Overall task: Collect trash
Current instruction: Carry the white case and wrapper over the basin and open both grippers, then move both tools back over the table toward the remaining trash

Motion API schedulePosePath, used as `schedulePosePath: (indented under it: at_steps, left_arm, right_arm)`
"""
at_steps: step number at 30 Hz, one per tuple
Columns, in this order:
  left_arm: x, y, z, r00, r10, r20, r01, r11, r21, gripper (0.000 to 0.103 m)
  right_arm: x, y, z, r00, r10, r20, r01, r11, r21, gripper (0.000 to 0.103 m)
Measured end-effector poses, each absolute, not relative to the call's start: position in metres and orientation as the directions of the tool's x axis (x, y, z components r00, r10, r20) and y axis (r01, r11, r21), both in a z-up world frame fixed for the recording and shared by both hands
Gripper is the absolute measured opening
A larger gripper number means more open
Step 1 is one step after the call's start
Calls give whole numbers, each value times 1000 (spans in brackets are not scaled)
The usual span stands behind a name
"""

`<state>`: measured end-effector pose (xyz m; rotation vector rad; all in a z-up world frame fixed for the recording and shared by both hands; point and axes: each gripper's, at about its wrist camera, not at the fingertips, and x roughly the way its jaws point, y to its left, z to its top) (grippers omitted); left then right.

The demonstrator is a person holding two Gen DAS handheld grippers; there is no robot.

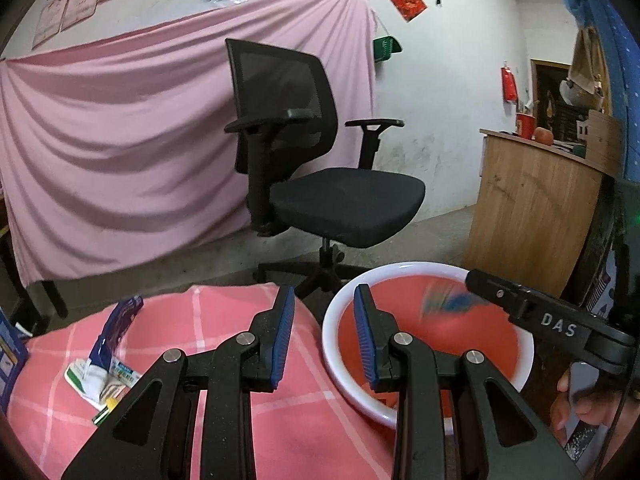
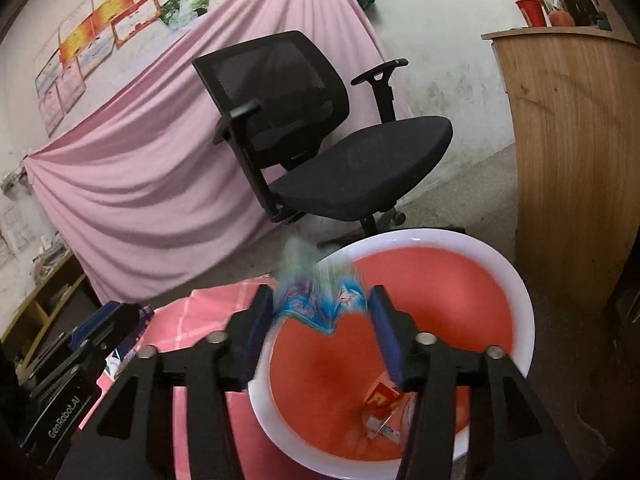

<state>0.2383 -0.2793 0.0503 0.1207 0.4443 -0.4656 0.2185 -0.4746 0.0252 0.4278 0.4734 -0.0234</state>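
The right claw [image 2: 320, 334] stands parted over the red basin [image 2: 520, 304], a blurred blue wrapper [image 2: 320, 304] loose between its pads. The left claw [image 1: 326, 336] at nine o'clock gapes empty above the pink-checked counter [image 1: 224, 312].

Left claw [image 1: 324, 334]: black linkage arms enter its own view from 6 o'clock, pointing forward and tilted downward; the two blue-padded fingers [image 1: 282, 340] stand apart with nothing between them.
Left claw in the right wrist view [image 2: 96, 328]: seen at 8 o'clock, its black body edge-on, lettering along the side.
Right claw [image 2: 320, 332]: arms rise from 6 o'clock, tilted downward; the blue pads [image 2: 386, 336] are spread, a blurred blue wrapper sits in the gap and neither pad visibly presses on it.
Right claw in the left wrist view [image 1: 472, 280]: reaches in from 3 o'clock, its tip toward 10 o'clock.
Person's hand [image 1: 576, 408]: at 4 o'clock, wrapped around the right claw's handle.
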Motion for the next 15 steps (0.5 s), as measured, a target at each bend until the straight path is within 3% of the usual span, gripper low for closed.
schedulePosePath:
  at_steps: [2, 5, 12, 14, 15]
  left_arm:
    - [237, -273, 52, 801, -399, -447, 447, 894, 3, 28]
    - [234, -261, 57, 809, -384, -444, 425, 905, -9, 39]
    - [229, -216, 75, 850, -324, -416, 326, 943, -67, 62]
    - [227, -200, 80, 863, -302, -405, 290, 953, -93, 72]
    - [225, -188, 82, 876, -281, -392, 258, 960, -112, 87]
  right_arm:
    - [218, -472, 27, 893, 73, -444, 119, 913, 390, 53]
    - [218, -468, 31, 899, 73, -432, 113, 914, 390, 57]
    - [214, -441, 51, 939, 85, -332, 45, 930, 364, 78]
    - [209, -429, 58, 957, 84, -279, 17, 940, 342, 84]
    - [207, -424, 61, 962, 81, -261, 10, 943, 332, 91]
